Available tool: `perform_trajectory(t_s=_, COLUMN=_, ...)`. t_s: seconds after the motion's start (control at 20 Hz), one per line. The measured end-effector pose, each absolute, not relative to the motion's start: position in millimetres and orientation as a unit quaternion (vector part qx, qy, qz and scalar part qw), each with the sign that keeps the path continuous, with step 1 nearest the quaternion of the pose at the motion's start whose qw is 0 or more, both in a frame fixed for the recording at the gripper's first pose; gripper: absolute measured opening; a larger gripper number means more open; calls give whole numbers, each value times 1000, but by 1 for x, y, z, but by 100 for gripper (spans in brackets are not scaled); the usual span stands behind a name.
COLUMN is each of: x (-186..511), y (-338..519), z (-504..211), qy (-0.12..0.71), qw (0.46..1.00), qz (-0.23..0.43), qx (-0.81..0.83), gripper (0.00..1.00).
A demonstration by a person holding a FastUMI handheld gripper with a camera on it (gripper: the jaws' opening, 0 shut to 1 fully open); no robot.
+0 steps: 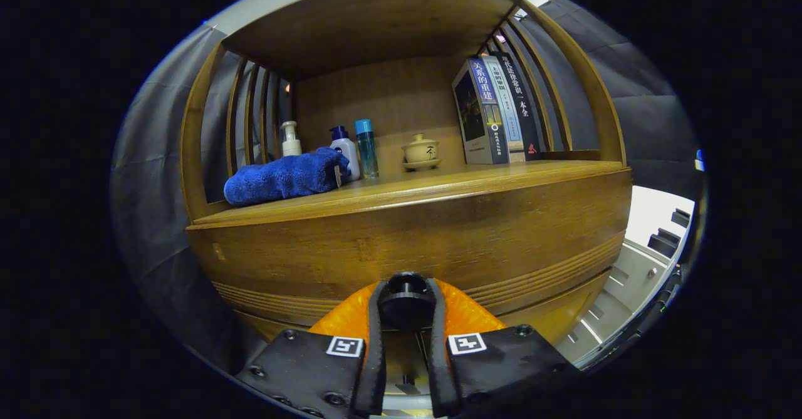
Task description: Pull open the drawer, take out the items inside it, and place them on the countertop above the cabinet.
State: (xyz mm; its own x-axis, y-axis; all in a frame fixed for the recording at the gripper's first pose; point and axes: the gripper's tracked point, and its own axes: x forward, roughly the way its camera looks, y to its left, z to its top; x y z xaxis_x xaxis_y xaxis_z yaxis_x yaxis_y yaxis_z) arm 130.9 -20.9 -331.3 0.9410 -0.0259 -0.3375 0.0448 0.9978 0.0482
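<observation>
gripper view: i'm looking straight at the wooden cabinet (407,231) from close in, fingers low against its front.
gripper (406,303): both fingers are clamped on the black knob (406,294), one on each side, pressing it.
drawer (438,250): its wide wooden front sits just beyond the fingers; i can't tell from here whether it is out or flush, and what's inside is hidden from me.
countertop (438,184): runs above the drawer front, under the open shelf.
blue towel (285,178): rolled, lying at the left end of the countertop.
bottles: a white pump bottle (290,140) behind the towel, a white bottle with dark cap (344,153) and a clear blue bottle (366,148) just beside it.
lidded cup (420,151): on a saucer, mid-counter, apart from the bottles.
books (495,112): upright and slightly tilted at the right end, against the slats.
</observation>
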Motion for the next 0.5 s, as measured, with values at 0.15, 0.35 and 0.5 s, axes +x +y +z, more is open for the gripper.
perform_trajectory(t_s=0.15, x=115, y=-18, z=-326, qy=169, qw=985, qz=-14, qx=33, gripper=36)
perform_trajectory(t_s=0.35, x=92, y=-15, z=-324, qy=180, qw=983, qz=-17, qx=30, gripper=36)
perform_trajectory(t_s=0.5, x=74, y=-15, z=-320, qy=191, qw=981, qz=-21, qx=24, gripper=36)
